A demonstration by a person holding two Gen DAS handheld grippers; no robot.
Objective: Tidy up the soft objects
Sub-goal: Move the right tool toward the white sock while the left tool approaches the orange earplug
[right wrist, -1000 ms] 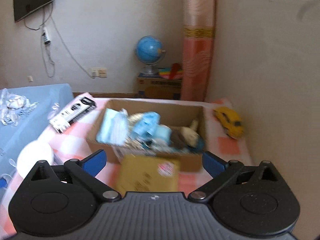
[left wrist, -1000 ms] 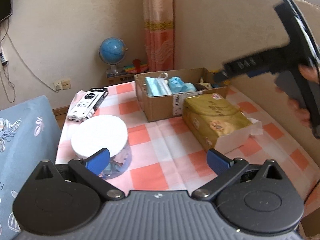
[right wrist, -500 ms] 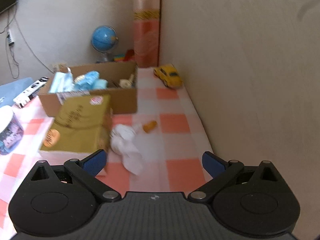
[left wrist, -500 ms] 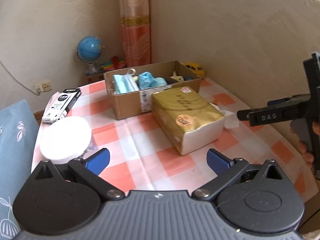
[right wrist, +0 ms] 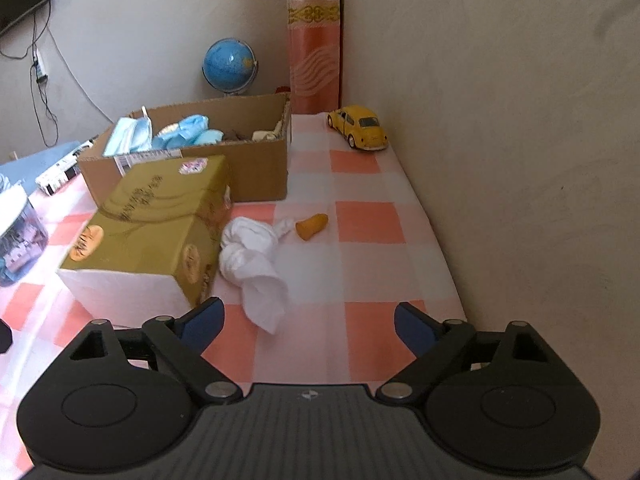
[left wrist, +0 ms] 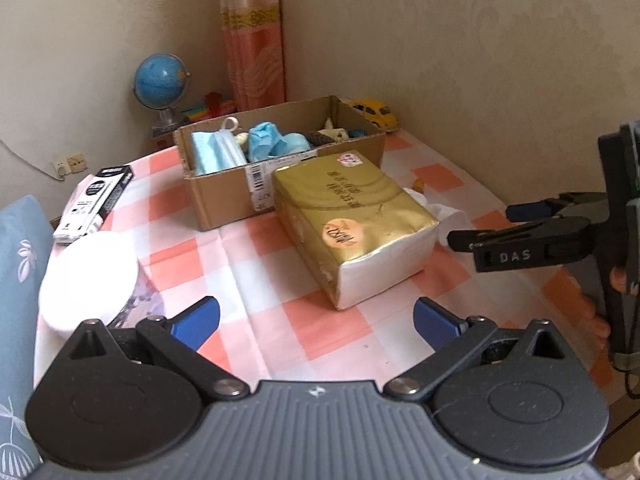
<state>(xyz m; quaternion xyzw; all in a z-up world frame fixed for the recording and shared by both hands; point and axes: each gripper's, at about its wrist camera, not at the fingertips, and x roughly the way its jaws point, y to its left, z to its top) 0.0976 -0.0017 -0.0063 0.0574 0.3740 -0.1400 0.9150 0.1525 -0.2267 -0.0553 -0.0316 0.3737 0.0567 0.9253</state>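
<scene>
Several soft blue masks (right wrist: 130, 136) already lie in the brown cardboard box (right wrist: 256, 172); one white knotted cloth (right wrist: 256, 264) remains on the checked worktop (right wrist: 360, 264), right tool (right wrist: 308, 320) closing on nothing, left tool (left wrist: 316, 316) released.

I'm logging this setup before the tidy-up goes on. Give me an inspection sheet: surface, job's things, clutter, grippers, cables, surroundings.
Surface: red-and-white checked tablecloth, flat.
Job's things: crumpled white cloth beside the gold tissue pack; open cardboard box holds blue face masks.
Clutter: yellow toy car, small orange cap, white-lidded clear jar, black-and-white carton.
Grippers: left gripper open, empty; right gripper jaws closing, nothing between them, cloth just ahead.
Cables: wall cord hanging, off the table.
Surroundings: blue globe, pink curtain, beige wall.
</scene>
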